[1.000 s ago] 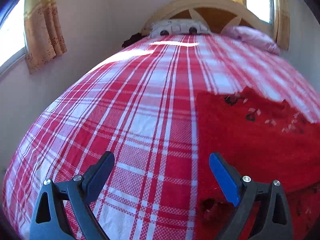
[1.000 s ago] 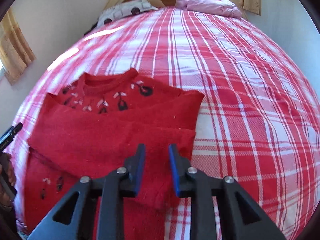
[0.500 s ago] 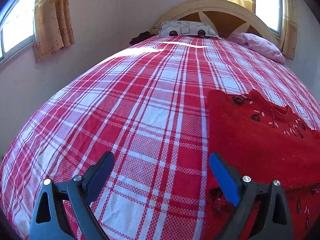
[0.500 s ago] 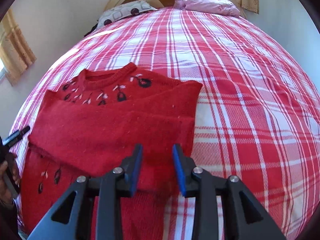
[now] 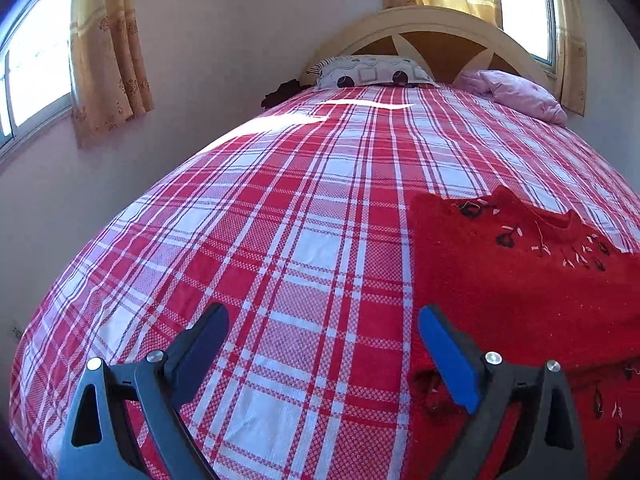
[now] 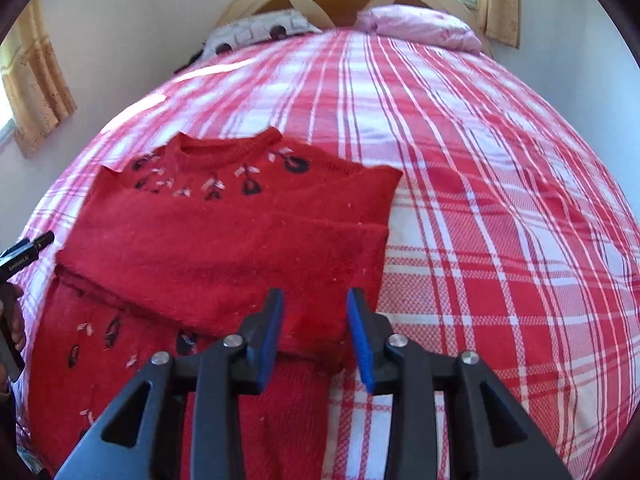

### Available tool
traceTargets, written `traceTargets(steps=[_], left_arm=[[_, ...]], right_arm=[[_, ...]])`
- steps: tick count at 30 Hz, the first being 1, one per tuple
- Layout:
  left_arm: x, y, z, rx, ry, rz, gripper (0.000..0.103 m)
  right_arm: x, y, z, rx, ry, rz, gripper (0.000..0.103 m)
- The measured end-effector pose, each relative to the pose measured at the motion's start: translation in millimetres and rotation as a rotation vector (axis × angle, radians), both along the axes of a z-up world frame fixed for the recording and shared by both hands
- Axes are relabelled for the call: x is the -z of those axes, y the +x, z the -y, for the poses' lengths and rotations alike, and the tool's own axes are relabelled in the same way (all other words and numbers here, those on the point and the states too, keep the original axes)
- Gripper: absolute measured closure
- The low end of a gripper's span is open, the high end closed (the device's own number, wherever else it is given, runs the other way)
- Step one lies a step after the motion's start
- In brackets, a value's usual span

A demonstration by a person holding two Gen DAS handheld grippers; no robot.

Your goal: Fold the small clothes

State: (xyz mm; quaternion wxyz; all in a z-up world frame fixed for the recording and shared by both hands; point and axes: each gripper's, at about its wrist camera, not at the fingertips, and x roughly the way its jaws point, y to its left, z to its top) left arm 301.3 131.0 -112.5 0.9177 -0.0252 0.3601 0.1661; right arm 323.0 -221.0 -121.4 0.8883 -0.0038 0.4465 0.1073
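Note:
A small red knitted sweater (image 6: 224, 240) with dark and white embroidery lies flat on the red-and-white plaid bedspread (image 6: 500, 200); its sleeve is folded across the chest. My right gripper (image 6: 316, 320) hovers over the sweater's lower right part, its jaws opening, the fabric below them and not pinched. In the left wrist view the sweater (image 5: 520, 280) fills the right side. My left gripper (image 5: 324, 340) stands wide open over the bedspread (image 5: 280, 240) at the sweater's left edge, holding nothing.
A patterned pillow (image 5: 368, 72) and a pink pillow (image 5: 520, 92) lie at the wooden headboard (image 5: 440, 32). Curtained windows flank the bed. The wall runs close along the bed's left side. The left gripper's tip and a hand (image 6: 16, 280) show at the right view's left edge.
The right gripper's jaws have spread apart above the sweater and drawn back a little. The left gripper has pulled back and tilted up, so more of the room shows.

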Motion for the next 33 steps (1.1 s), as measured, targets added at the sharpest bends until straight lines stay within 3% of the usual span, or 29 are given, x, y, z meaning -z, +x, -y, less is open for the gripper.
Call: traceTargets(steps=[3, 6, 8, 10, 18, 24, 33], left_arm=[[20, 6, 6, 0.036, -0.029, -0.068, 0.007], [45, 12, 8, 0.031, -0.041, -0.121, 0.007], [35, 3, 0, 0.011, -0.075, -0.081, 0.007], [31, -3, -2, 0.008, -0.079, -0.091, 0.007], [43, -54, 8, 0.048, -0.127, -0.127, 0.007], [38, -90, 22, 0.071, -0.142, -0.130, 0.007], [43, -140, 40, 0.132, -0.112, -0.145, 0.007]], right_arm=[[10, -4, -3, -0.013, -0.031, -0.031, 0.061], [25, 2, 6, 0.015, -0.006, -0.065, 0.048], [29, 5, 22, 0.053, 0.110, -0.094, 0.050], [24, -1, 30, 0.073, 0.169, -0.100, 0.050], [20, -45, 21, 0.015, 0.150, -0.115, 0.050], [19, -70, 24, 0.016, 0.165, -0.114, 0.058], [20, -116, 23, 0.015, 0.180, -0.100, 0.059]])
